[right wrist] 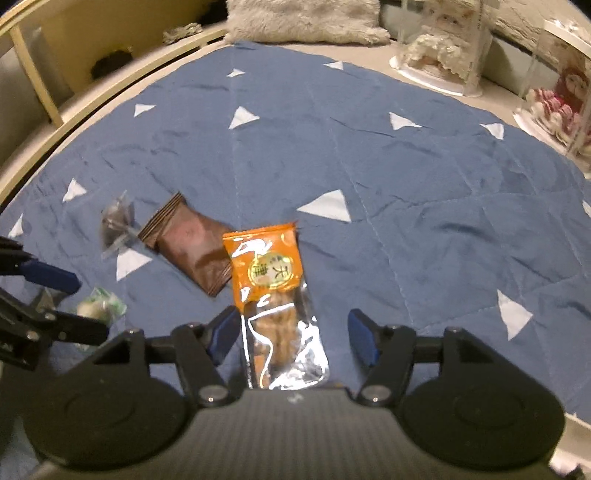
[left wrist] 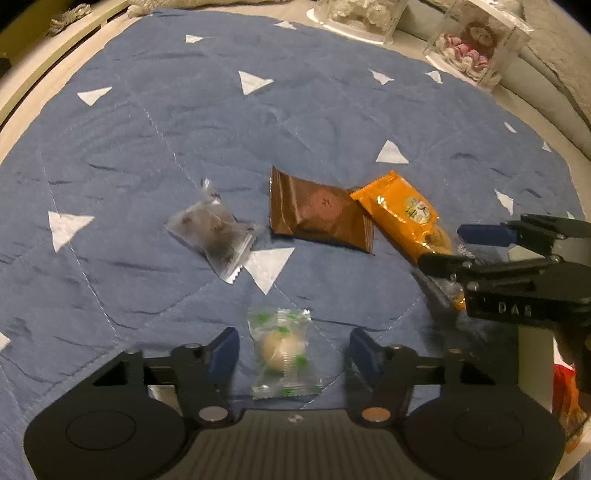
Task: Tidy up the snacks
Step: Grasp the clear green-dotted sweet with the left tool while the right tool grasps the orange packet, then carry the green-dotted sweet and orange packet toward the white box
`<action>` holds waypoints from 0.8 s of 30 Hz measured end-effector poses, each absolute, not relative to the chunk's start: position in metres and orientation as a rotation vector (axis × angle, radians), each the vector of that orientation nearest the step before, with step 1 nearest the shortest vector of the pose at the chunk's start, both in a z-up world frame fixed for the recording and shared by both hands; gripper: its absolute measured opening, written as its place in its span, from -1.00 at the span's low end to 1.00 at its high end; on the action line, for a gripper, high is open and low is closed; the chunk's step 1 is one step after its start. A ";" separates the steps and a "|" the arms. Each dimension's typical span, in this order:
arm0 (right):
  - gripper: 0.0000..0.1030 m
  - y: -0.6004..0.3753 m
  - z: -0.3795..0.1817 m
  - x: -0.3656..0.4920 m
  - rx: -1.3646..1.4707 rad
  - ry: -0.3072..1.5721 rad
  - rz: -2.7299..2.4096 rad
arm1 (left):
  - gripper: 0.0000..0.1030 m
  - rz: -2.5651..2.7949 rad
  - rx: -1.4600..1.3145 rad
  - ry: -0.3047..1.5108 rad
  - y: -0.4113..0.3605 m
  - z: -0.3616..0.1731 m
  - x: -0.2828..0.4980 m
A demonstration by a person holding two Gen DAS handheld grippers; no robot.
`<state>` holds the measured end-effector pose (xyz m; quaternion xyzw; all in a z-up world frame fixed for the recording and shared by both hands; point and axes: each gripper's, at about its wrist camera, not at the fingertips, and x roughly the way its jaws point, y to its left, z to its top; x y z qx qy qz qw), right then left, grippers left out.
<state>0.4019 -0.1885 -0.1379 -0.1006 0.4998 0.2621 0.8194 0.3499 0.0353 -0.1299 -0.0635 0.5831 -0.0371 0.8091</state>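
Several snacks lie on a blue quilted mat with white triangles. A round candy in a clear, green-spotted wrapper sits between the fingers of my left gripper, which stands open, its pads clear of the wrapper. An orange packet with a clear end lies between the fingers of my right gripper, also open and not pressing on it. A brown packet lies beside the orange one. Left of it is a clear-wrapped dark snack. The right gripper shows over the orange packet.
Two clear boxes with flowers stand beyond the mat at the back right. A furry grey cushion lies at the back. A pale wooden rail curves along the left. A red-orange bag shows at the right edge.
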 end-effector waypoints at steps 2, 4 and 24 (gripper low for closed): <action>0.31 -0.184 -0.139 0.399 -0.244 1.092 0.570 | 0.14 -0.060 -0.134 1.247 0.032 -0.133 0.349; 0.30 -0.181 -0.140 0.397 -0.262 1.127 0.592 | 0.06 -0.039 -0.122 1.242 0.028 -0.133 0.349; -0.10 -0.171 -0.151 0.400 -0.233 1.075 0.504 | -0.34 -0.020 -0.019 1.230 0.020 -0.135 0.342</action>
